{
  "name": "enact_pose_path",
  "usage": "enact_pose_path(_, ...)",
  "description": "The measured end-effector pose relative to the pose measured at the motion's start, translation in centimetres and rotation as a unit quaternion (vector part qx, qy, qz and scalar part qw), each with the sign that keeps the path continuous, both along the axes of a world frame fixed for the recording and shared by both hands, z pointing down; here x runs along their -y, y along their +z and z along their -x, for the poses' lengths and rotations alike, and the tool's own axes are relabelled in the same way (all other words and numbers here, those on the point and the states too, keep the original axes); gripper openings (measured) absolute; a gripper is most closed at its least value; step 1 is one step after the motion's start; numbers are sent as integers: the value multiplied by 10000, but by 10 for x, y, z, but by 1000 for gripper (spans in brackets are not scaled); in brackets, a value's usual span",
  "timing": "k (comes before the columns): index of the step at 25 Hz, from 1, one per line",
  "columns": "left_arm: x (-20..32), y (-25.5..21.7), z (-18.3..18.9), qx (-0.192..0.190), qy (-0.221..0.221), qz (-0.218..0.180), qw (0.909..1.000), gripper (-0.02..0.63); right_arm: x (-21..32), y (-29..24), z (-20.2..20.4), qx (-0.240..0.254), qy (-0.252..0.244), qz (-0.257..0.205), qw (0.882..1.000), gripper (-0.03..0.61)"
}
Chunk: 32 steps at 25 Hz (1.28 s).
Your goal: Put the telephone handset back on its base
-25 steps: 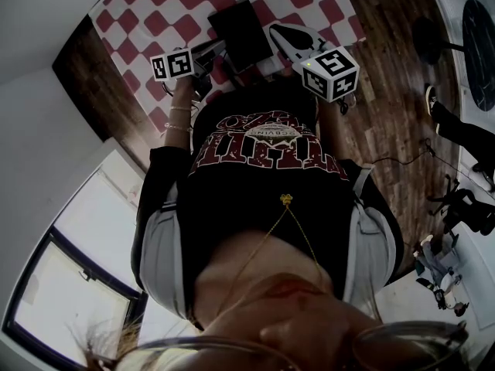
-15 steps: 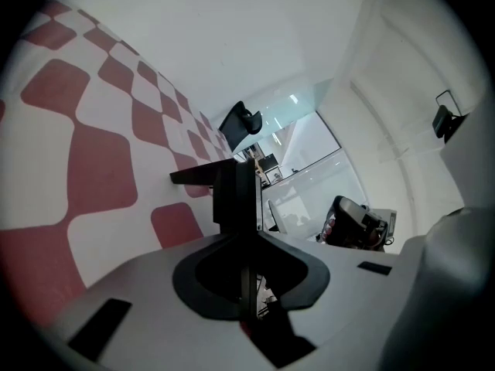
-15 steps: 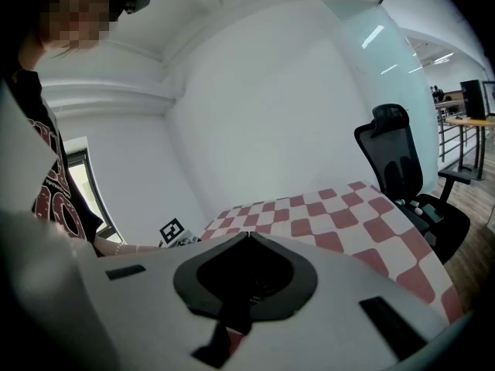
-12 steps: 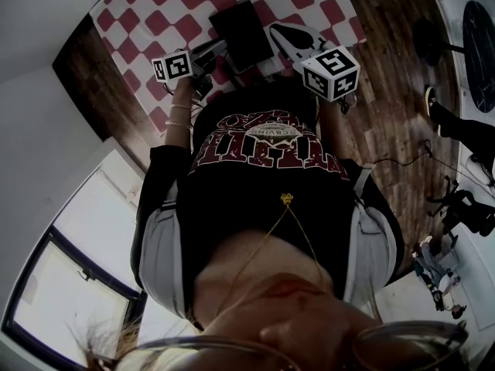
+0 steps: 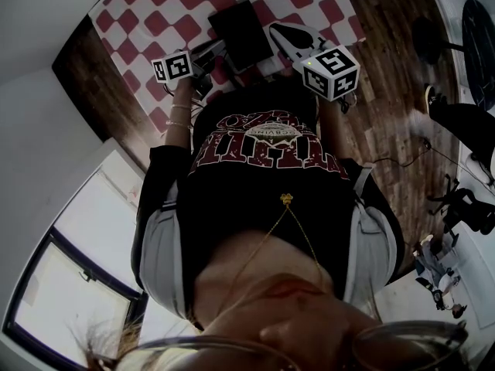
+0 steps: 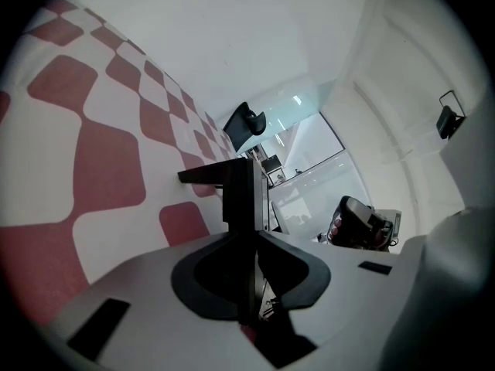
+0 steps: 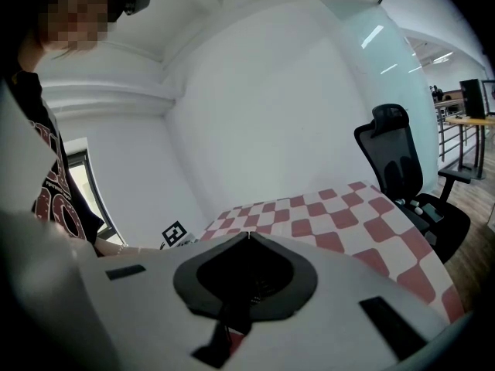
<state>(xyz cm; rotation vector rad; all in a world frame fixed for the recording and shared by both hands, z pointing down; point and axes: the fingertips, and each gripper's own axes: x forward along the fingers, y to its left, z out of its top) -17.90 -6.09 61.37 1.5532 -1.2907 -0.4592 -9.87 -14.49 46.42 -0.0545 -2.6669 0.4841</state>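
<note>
The left gripper point(image 6: 244, 235) lies rolled on its side. Its broad white jaws stand partway apart around a flat black plastic telephone point(image 6: 241, 195). An upright edge of the telephone fills the gap between the jaws and touches both inner faces. These jaws have just been easing open slightly, with the telephone between them. A short black bar juts from the telephone's far end, beyond the jaw tips, towards the red-and-white checked tablecloth point(image 6: 93, 161) on that jaw's outer side. Whether the clamped part is the handset or the base cannot be told from this view.

The right gripper point(image 7: 247, 236) has its two white jaws closed together, meeting in a point with nothing between them. Ahead of these jaws the checked cloth runs off across the table. A black mesh-backed office chair point(image 7: 404, 178) stands beyond the table's far right corner.

In the head view the telephone point(image 5: 241, 31) is a dark rectangular block on the cloth. It lies just ahead of the left jaws and just beside the right jaws, between the two grippers. It is too dark there to tell the handset from the base. A brown wooden plank floor point(image 5: 387, 83) lies outside the right gripper.
</note>
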Motion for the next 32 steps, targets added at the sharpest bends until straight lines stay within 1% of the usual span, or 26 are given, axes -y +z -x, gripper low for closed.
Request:
enact_pose_path(4, 0, 0, 1, 181, -6, 121, 9998, 89, -1, 0, -1, -3, -2, -5, 10000, 20)
enact_pose_path(13, -4, 6, 4, 243, -159, 499, 9983, 140, -4, 0, -2, 1, 26, -35, 10000, 20)
enact_pose_path(14, -3, 5, 4, 357, -179, 524, 9978, 140, -4, -1, -3, 4, 43, -37, 10000, 20)
enact_pose_path(15, -2, 3, 5, 554, -176, 560, 9967, 140, -4, -1, -3, 6, 57, -39, 10000, 20)
enact_pose_path(18, -2, -1, 6, 1274, -44, 722, 9892, 140, -5, 1, -4, -1, 75, -41, 10000, 20)
enact_pose_path(19, -3, 0, 5, 1394, -9, 772, 9872, 138, -5, 1, -4, -11, 76, -41, 10000, 20)
enact_pose_path(20, -5, 3, 4, 1419, 1, 810, 9866, 138, -5, 2, -4, -24, 81, -45, 10000, 20)
enact_pose_path(23, -10, 4, 4, 1290, -91, 828, 9881, 138, -6, 4, -5, -72, 101, -79, 9999, 20)
enact_pose_path(25, -12, 0, 4, 1339, -135, 823, 9875, 137, -6, 6, -6, -104, 99, -106, 9998, 20)
enact_pose_path(28, -13, -4, 7, 1671, -106, 853, 9822, 117, -5, 8, -6, -119, 134, -129, 9998, 20)
enact_pose_path(32, -12, -13, 4, 2112, 50, 861, 9736, 78, -2, 8, -6, -129, 188, -146, 9996, 20)
